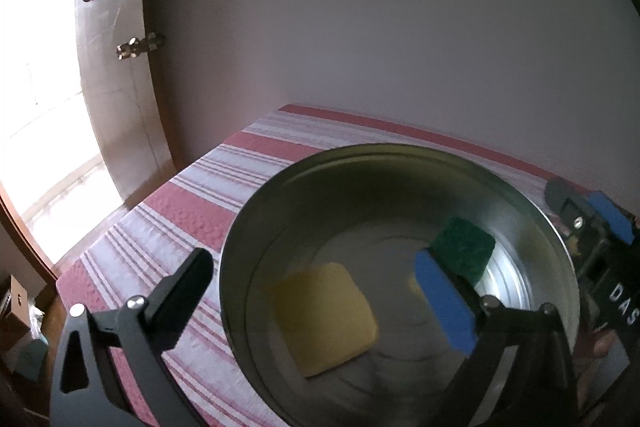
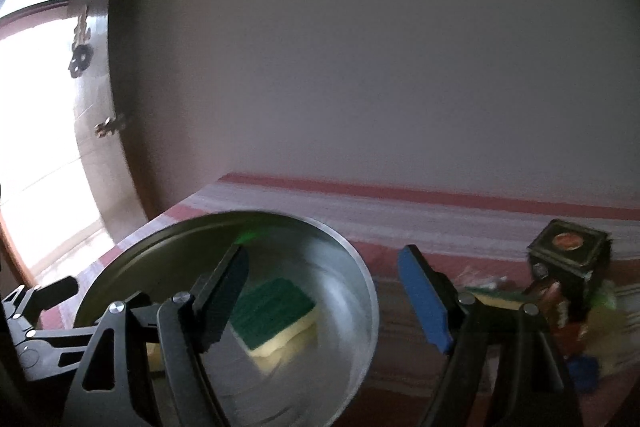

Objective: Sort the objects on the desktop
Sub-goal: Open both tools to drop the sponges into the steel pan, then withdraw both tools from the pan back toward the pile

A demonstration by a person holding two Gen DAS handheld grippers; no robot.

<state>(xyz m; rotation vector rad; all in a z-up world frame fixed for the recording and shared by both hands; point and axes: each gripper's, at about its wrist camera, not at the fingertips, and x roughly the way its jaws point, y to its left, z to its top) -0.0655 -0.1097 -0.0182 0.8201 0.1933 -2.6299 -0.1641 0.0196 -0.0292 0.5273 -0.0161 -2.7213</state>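
Note:
A round metal bowl (image 1: 400, 148) stands on a red and white striped cloth (image 1: 192, 195). In it lie a yellow sponge (image 1: 324, 315) and a green-topped sponge (image 1: 464, 251). My left gripper (image 1: 316, 291) hangs open and wide above the bowl's near left side, one finger outside the rim, its blue pad (image 1: 444, 303) over the inside; neither touches the yellow sponge. In the right wrist view my right gripper (image 2: 324, 301) is open astride the bowl's (image 2: 356, 307) right rim, its black finger (image 2: 224, 299) over the green-topped sponge (image 2: 276, 311). Nothing is held.
A dark box (image 2: 568, 247) with a red emblem stands right of the bowl, with blurred green, brown and blue items (image 2: 584, 367) beside it. The table's left edge drops off beside a brown door (image 1: 116, 99) and a bright opening. A plain wall rises behind.

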